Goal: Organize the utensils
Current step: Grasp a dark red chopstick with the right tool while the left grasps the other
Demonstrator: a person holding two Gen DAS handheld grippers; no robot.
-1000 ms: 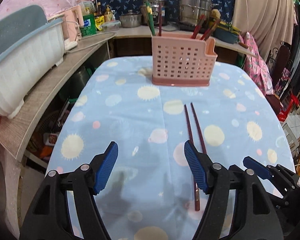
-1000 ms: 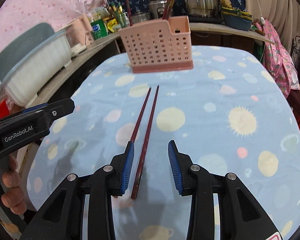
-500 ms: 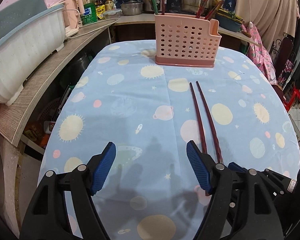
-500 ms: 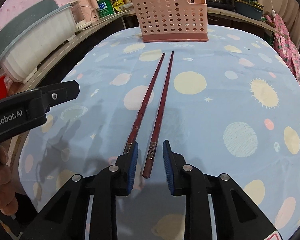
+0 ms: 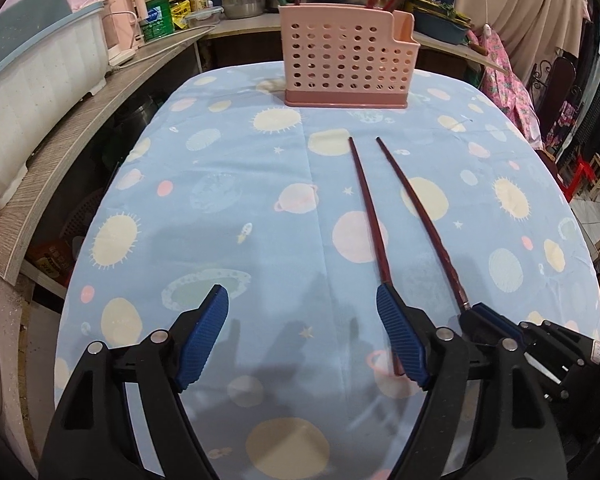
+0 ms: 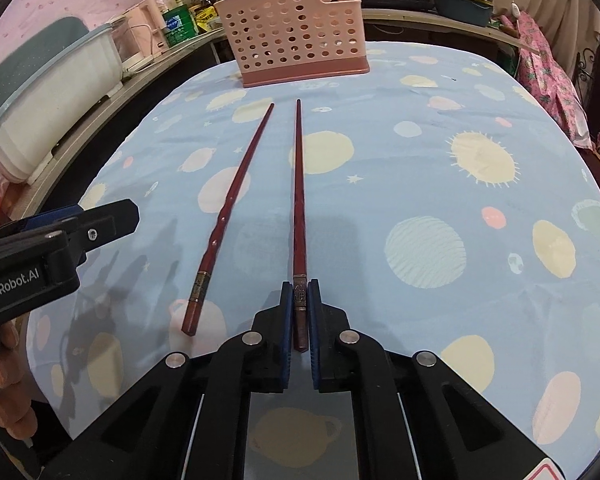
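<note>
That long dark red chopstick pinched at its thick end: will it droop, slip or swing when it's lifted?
The dark red wooden chopstick looks straight and rigid, so it probably won't droop. The right hand-held gripper clamps only its thick end, so the long free tip may dip or pivot. Its surface looks glossy, so it could slip, though the ribbed blue pads should help.

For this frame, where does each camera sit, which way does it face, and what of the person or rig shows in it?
Left wrist: on the left gripper, low over the table, facing the pink utensil holder; its open blue pads show, with the right gripper at right.
Right wrist: on the right gripper, facing the same way, shut on one chopstick; the left gripper and fingers show at left.
Shared: the holder, both chopsticks, the tablecloth.
</note>
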